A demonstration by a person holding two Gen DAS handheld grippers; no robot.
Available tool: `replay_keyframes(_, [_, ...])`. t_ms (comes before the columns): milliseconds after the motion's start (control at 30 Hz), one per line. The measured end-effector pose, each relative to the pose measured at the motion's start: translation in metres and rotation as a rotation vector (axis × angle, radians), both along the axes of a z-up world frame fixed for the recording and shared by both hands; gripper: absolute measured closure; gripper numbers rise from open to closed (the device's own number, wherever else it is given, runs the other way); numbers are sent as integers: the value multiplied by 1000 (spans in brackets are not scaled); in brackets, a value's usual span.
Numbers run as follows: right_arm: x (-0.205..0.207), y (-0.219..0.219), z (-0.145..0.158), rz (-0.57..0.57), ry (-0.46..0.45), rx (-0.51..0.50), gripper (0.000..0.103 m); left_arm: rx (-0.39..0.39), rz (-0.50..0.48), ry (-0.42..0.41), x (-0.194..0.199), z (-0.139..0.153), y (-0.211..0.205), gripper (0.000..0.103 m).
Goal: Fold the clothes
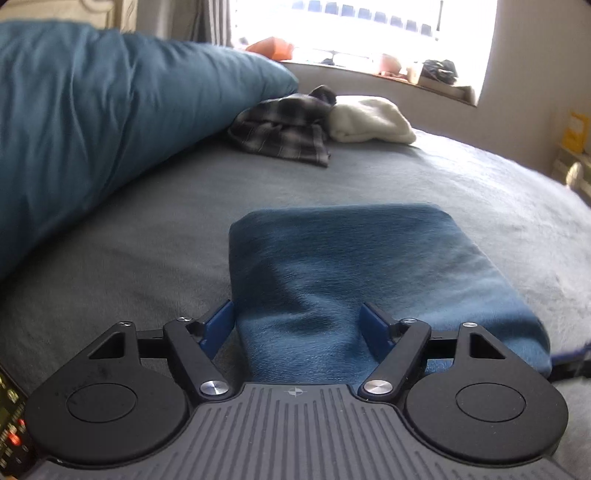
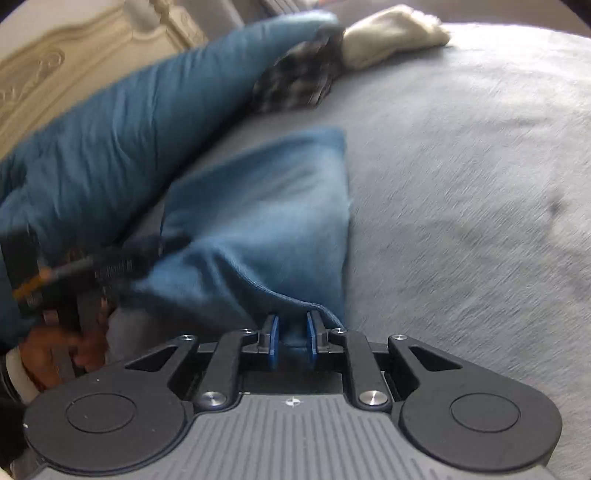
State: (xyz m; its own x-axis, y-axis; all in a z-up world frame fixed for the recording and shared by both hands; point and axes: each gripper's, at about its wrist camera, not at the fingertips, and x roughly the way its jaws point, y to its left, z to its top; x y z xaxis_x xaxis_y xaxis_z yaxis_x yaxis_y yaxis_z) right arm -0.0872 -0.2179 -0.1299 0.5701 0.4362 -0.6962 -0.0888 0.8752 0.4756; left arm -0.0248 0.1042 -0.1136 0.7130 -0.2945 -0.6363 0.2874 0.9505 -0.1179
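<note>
My right gripper (image 2: 291,341) pinches the near hem of the blue cloth (image 2: 258,206), which lies folded on the bed (image 2: 461,166). My left gripper (image 1: 297,326) is spread wide over it, gripping nothing.

Left wrist view: low over the bed (image 1: 369,177), close behind the folded blue garment (image 1: 369,266), facing the far window (image 1: 369,33). Right wrist view: equally low and close, facing the headboard (image 2: 74,66). Both share the garment, blue pillow (image 1: 92,129), and plaid (image 1: 284,125) and cream clothes (image 1: 369,120).
</note>
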Motion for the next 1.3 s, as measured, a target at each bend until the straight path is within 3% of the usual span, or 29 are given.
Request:
replay_keyframes(300, [-20, 0, 7, 45, 33, -28, 86, -39, 19, 21, 4, -5, 2, 27])
replay_keyframes(467, [-23, -4, 18, 111, -15, -55, 84, -39, 18, 21, 6, -5, 3, 27])
replay_keyframes(600, [-28, -20, 22, 58, -39, -130, 74, -39, 17, 20, 6, -5, 3, 27])
replay_keyframes(700, [-20, -45, 4, -68, 49, 2, 74, -38, 16, 19, 7, -5, 3, 27])
replay_keyframes(967, [-14, -98, -72, -400, 308, 730, 74, -37, 17, 17, 6, -6, 2, 27])
replay_keyframes(1033, [-14, -88, -70, -325, 324, 704, 76, -39, 19, 17, 6, -6, 2, 27])
replay_keyframes(1133, [-12, -61, -48, -144, 295, 553, 79, -43, 19, 17, 6, -7, 2, 27])
replay_keyframes(1233, [-10, -37, -32, 12, 265, 489, 81, -42, 16, 16, 6, -7, 3, 27])
replay_keyframes(1300, [-8, -36, -19, 40, 228, 442, 81, -43, 13, 17, 7, -7, 3, 27])
